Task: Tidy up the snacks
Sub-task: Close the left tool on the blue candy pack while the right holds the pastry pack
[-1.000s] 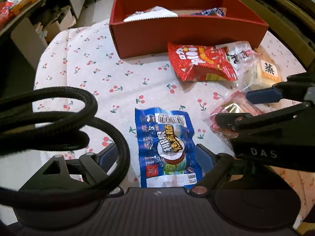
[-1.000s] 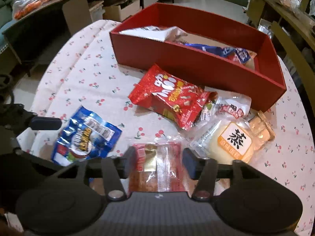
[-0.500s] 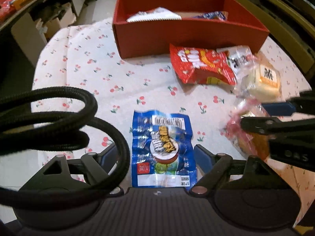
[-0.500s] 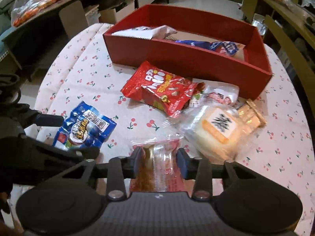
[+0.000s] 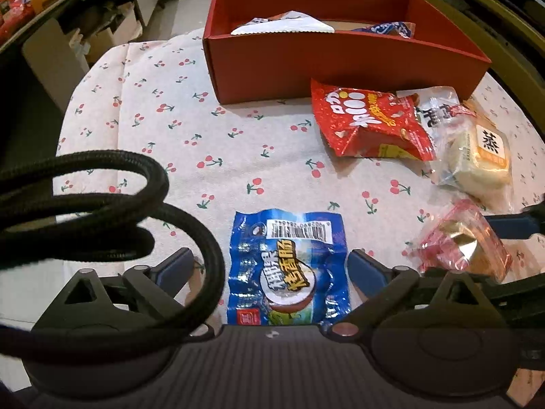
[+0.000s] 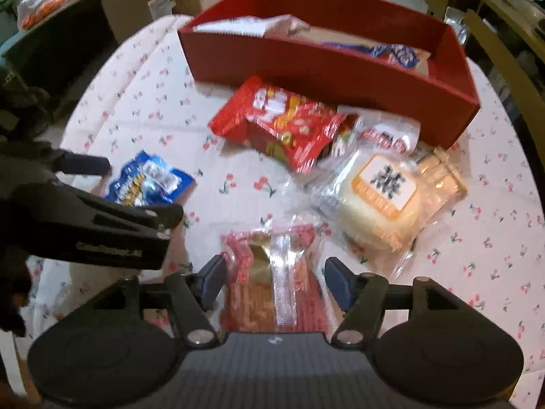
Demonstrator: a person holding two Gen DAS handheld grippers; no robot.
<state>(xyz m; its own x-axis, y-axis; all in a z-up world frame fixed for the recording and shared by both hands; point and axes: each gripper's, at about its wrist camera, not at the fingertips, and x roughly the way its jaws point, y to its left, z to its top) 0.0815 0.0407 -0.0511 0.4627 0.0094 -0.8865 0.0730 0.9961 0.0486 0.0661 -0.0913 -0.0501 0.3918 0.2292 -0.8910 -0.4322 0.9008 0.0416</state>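
The blue snack packet [image 5: 287,272], glossy and crinkled, lies between our released left tool [image 5: 270,269]; our right view shows a red-and-clear packet [image 6: 276,272] between our released right tool [image 6: 275,279], both having just been opening.

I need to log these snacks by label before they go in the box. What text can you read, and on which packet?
"烤香肠": blue sausage packet, under its barcode; the digits are too small.
"蒸": orange label of the clear-wrapped cake.
"OOOK": red snack bag, seen upside down; reading uncertain.
Clear packet beside the red bag: dark characters, unreadable.
Red-and-gold packet: no readable text.
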